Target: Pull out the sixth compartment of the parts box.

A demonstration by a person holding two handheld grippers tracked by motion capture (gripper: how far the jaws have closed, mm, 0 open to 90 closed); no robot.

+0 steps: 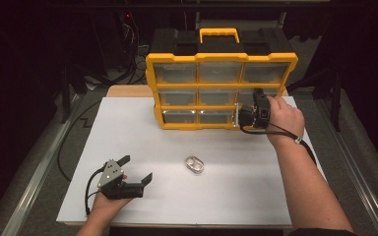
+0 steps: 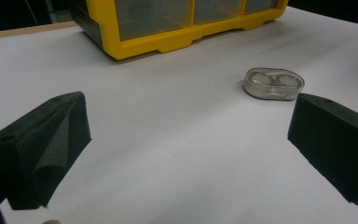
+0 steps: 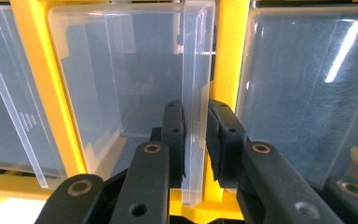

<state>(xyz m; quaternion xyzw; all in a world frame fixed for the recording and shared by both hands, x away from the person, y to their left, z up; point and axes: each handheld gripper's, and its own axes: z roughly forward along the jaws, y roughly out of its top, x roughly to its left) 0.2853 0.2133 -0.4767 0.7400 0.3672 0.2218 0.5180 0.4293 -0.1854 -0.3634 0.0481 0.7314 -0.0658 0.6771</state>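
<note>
The right gripper [image 1: 246, 118] is up against the bottom right corner of the yellow organizer [image 1: 221, 59], which stands upright at the far side of the white counter [image 1: 128, 128]. In the right gripper view its two black fingers [image 3: 173, 135] are clenched on the clear front lip of a drawer [image 3: 196, 93]: the thin plastic edge runs straight up between the pads, one finger pressed to each face. Beyond the fingertips sit the yellow frame bars and the clear fronts of the neighbouring drawers, one to either side of the gripped lip. From the high view this drawer belongs to the organizer's bottom row, at the right end, and the person's right hand [image 1: 283, 118] wraps the gripper body just behind the fingers.

The left gripper [image 1: 137, 169] rests low at the near left of the counter, held by the left hand [image 1: 109, 201]. Its fingers [image 2: 51, 144] are released and spread wide, with nothing between them but bare counter. A small clear oval case [image 2: 273, 84] lies flat on the counter just past the right-hand fingertip in the left gripper view, apart from it, and the organizer's yellow base stands farther ahead.
</note>
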